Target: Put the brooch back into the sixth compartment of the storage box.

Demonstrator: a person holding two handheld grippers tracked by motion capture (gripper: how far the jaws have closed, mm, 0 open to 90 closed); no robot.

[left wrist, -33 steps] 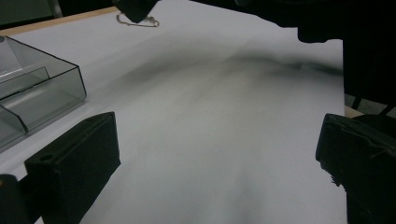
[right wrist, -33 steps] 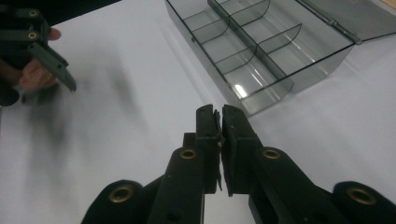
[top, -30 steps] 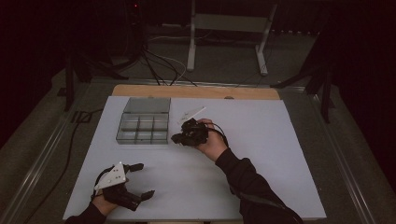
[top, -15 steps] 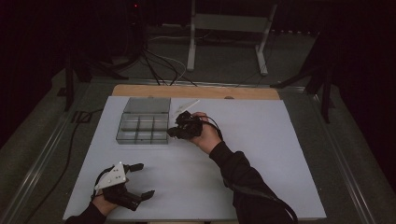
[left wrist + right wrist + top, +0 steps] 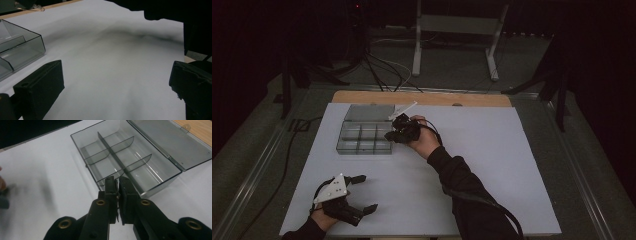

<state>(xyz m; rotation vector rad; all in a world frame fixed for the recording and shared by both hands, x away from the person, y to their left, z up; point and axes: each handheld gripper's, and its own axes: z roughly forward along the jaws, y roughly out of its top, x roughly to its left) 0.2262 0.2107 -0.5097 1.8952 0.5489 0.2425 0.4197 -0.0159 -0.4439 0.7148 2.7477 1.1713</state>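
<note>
A clear grey compartment box [image 5: 364, 136] lies on the white sheet with its lid [image 5: 369, 112] laid open behind it. In the right gripper view the box [image 5: 125, 157] has several empty compartments. My right gripper [image 5: 391, 136] sits at the box's right edge, and its tips [image 5: 117, 182] hang over the near corner. Its jaws are shut with a thin slit between the pads, and I cannot tell whether something small is pinched there. My left gripper [image 5: 367, 192] rests near the front left of the sheet, open with nothing between its pads [image 5: 40, 90]. The box's corner [image 5: 17, 50] lies to its left.
The white sheet [image 5: 512, 165] covers the table, with a wooden strip [image 5: 422, 97] along the far edge. The person's dark sleeve [image 5: 467, 185] crosses the middle. Beyond the table stand metal stand legs [image 5: 452, 45] and floor cables [image 5: 377, 70].
My right gripper has moved left and away from the person, up to the box's right edge. The left gripper has stayed put.
</note>
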